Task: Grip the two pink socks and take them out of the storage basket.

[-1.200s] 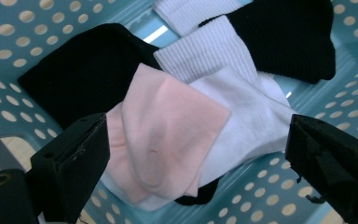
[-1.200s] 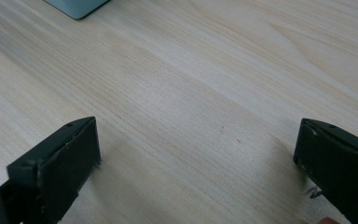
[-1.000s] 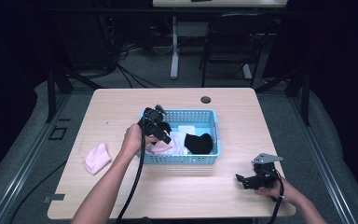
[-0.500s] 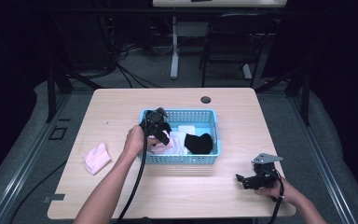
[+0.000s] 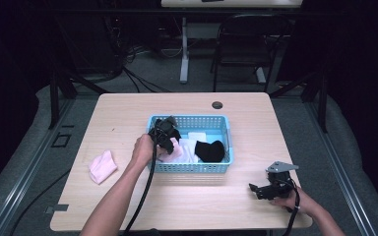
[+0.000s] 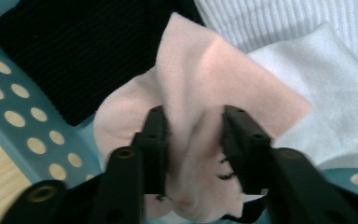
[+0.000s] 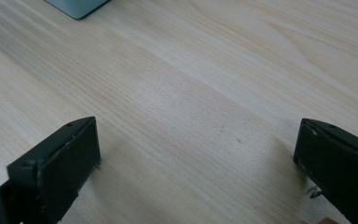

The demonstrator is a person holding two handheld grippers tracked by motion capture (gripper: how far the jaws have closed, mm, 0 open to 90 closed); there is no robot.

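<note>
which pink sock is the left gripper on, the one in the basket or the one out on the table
The pink sock in the basket: the left gripper has its jaws on a fold of it, beside the black and white socks. The other pink sock lies alone on the table, left of the blue basket.

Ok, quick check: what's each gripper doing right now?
Left gripper: shut on the pink sock, inside the blue basket.
Right gripper: open, empty, low over the bare table.

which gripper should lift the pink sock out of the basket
Left. The left gripper is already inside the basket with its jaws around a fold of the pink sock. The right gripper sits open on the bare table, away from the basket.
</note>
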